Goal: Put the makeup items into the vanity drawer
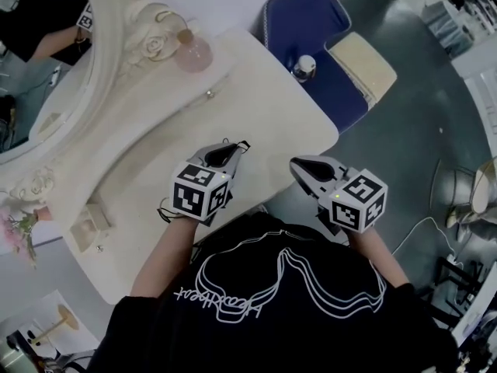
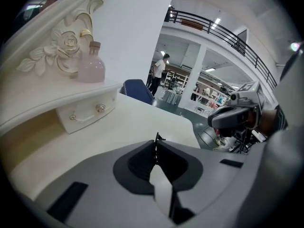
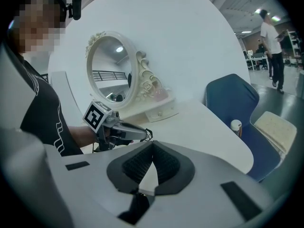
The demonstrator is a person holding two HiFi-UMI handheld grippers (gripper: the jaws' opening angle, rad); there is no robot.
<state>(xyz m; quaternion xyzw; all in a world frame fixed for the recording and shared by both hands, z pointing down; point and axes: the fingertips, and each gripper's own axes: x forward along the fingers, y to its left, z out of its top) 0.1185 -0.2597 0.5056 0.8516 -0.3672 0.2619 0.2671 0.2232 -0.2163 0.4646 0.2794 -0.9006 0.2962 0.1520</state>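
My left gripper (image 1: 239, 148) hovers over the near edge of the white vanity top (image 1: 256, 107). Its jaws are closed, and a thin black wiry thing (image 2: 156, 137) pokes out at the tips; what it is I cannot tell. My right gripper (image 1: 297, 164) is shut and empty, just off the table's edge to the right. The small drawer (image 2: 88, 112) under the mirror shelf is closed. A pink perfume bottle (image 1: 192, 51) stands on the shelf above it. From the right gripper view, the left gripper (image 3: 142, 134) points toward the drawer (image 3: 161, 110).
An ornate oval mirror (image 1: 46, 92) fills the left. A blue chair (image 1: 311, 29) stands beyond the table with a small white-capped jar (image 1: 304, 67) on its seat. A small box (image 1: 89, 222) and pink flowers (image 1: 19, 225) sit at the table's left end.
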